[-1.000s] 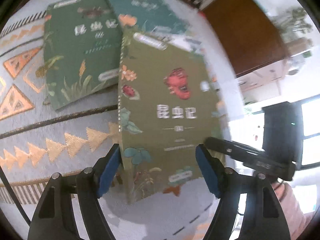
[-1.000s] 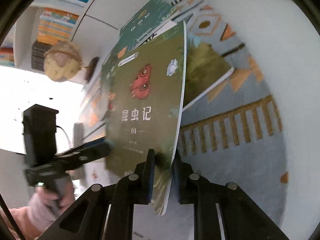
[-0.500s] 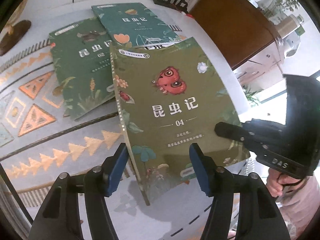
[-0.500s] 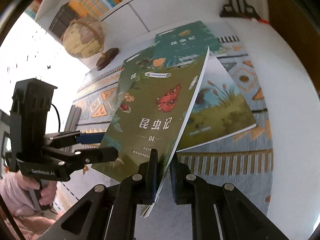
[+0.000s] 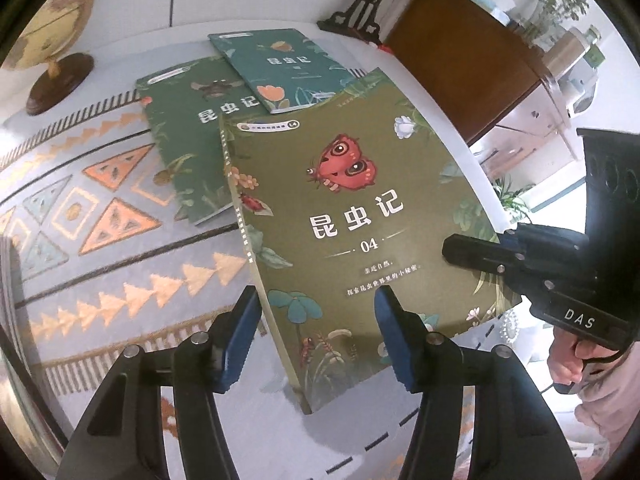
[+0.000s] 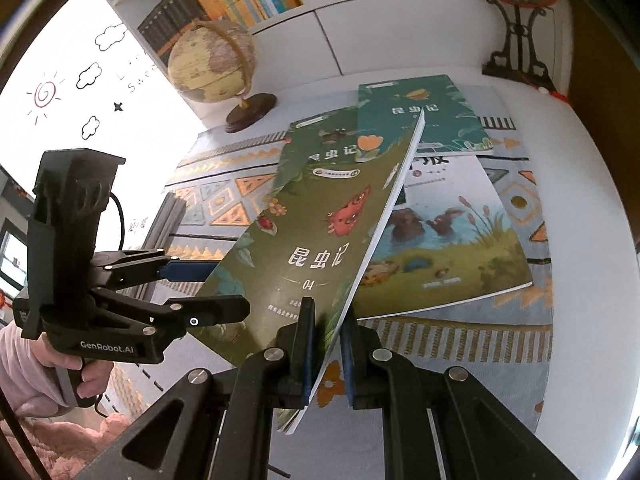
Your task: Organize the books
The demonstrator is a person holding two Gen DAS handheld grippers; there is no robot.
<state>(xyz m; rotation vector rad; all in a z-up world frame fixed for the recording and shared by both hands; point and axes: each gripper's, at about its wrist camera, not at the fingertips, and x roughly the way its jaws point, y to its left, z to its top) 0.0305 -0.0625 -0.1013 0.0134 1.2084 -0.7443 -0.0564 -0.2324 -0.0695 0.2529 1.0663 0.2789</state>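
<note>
Books lie spread over the patterned mat (image 5: 120, 280) before me. My right gripper (image 6: 326, 354) is pinching the olive book (image 5: 352, 240) numbered 04 by its lower edge, pads pressed on both covers, so it hangs tilted above the mat at the centre of both views. My left gripper (image 5: 316, 340) straddles that book's spine corner at the lower centre of the left wrist view; its jaws are closing, the book between them, and I see a gap at both blue pads. Behind, toward the upper middle, a dark green book (image 5: 188, 140) lies flat with a teal book (image 5: 280, 68) overlapping its far corner. In the right wrist view a picture book (image 6: 452, 248) with ducks rests on the mat right of centre. At upper left stands a globe (image 6: 212, 64).
</note>
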